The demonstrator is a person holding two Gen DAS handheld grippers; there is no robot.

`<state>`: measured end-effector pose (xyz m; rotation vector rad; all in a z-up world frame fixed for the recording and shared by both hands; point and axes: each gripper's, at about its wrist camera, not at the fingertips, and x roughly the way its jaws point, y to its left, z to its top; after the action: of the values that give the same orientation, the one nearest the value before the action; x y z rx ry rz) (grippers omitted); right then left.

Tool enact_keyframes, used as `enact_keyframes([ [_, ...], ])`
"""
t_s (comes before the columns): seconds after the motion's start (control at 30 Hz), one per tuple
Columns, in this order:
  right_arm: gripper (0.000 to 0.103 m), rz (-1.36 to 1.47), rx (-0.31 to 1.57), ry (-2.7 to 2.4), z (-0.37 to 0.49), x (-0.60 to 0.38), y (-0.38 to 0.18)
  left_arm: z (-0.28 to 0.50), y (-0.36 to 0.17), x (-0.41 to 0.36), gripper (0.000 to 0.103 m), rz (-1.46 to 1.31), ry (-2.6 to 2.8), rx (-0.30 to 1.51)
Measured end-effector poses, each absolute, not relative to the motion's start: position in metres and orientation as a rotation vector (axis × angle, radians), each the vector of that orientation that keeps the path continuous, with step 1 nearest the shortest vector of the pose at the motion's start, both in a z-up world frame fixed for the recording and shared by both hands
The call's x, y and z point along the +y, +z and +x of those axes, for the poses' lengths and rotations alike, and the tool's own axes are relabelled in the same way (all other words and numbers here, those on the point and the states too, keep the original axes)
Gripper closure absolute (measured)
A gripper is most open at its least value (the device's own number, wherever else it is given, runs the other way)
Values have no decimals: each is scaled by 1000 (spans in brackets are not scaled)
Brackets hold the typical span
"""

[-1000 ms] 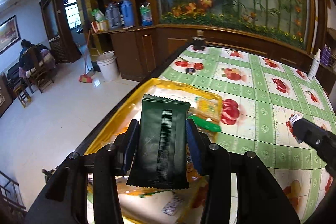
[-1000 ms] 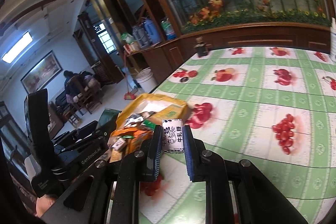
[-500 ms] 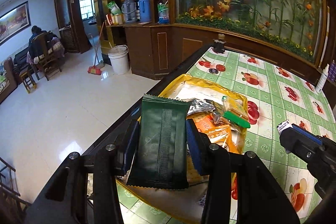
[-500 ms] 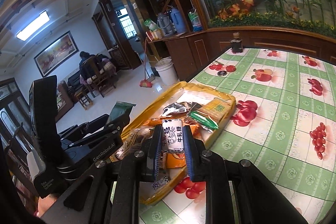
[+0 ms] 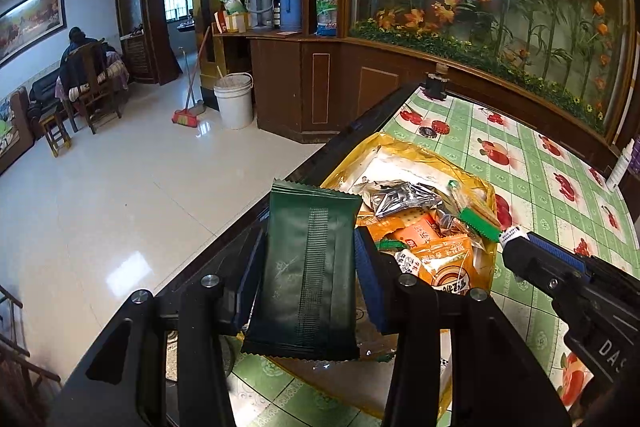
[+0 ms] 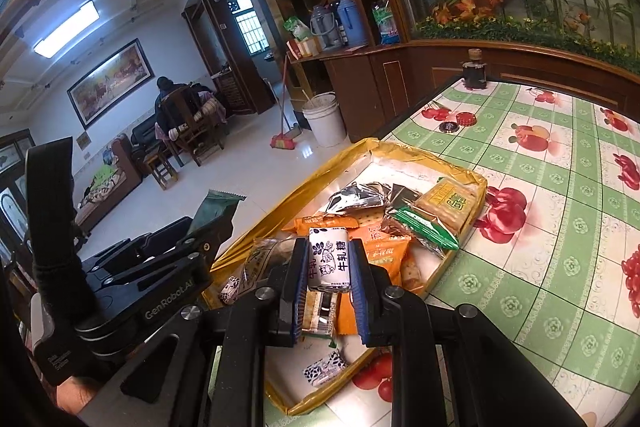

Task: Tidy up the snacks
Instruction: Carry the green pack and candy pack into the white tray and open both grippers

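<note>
A person is working two handheld grippers over a shallow yellow cardboard tray (image 6: 476, 183) of snacks, which is sitting at the near edge of a table dressed in a green checked fruit-print cloth (image 6: 560, 227). The left gripper (image 5: 308, 267) is carrying a dark green foil packet (image 5: 308, 267) upright over the table's edge just beside the tray, its jaws standing partway apart and pressing on the packet's two long sides. The right gripper (image 6: 328, 263) is holding a small white nougat candy (image 6: 329, 259) printed with dark characters above the tray's heap — its jaws are drawn nearly together, clamped on the sweet's flanks.

Both items are looking light. The green packet appears soft and slick, its crimped ends stiffer than its middle, so a hold across the flat body, as here, seems safer than one at a seam; too hard a squeeze could crush whatever is inside. The candy seems firm and small, likely to twist free if gripped off-centre.

Below them the tray is lying crowded — orange packets (image 6: 384, 251), a silver foil pouch (image 6: 356, 199), a green-and-white wrapper (image 6: 428, 227), a yellow cracker pack (image 6: 452, 203) and loose white candies (image 6: 324, 367) are overlapping, leaving only a bare patch at the far end. A dark bottle (image 6: 474, 69) is standing at the table's far corner.
</note>
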<state>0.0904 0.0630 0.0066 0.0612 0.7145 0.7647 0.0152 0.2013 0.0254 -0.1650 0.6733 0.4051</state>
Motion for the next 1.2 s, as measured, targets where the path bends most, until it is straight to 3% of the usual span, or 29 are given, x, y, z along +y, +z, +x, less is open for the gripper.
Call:
enact_keyframes([
  [1.2,83,68,772,730,153,74,-24,47,-1,184,60,-131,362,754],
])
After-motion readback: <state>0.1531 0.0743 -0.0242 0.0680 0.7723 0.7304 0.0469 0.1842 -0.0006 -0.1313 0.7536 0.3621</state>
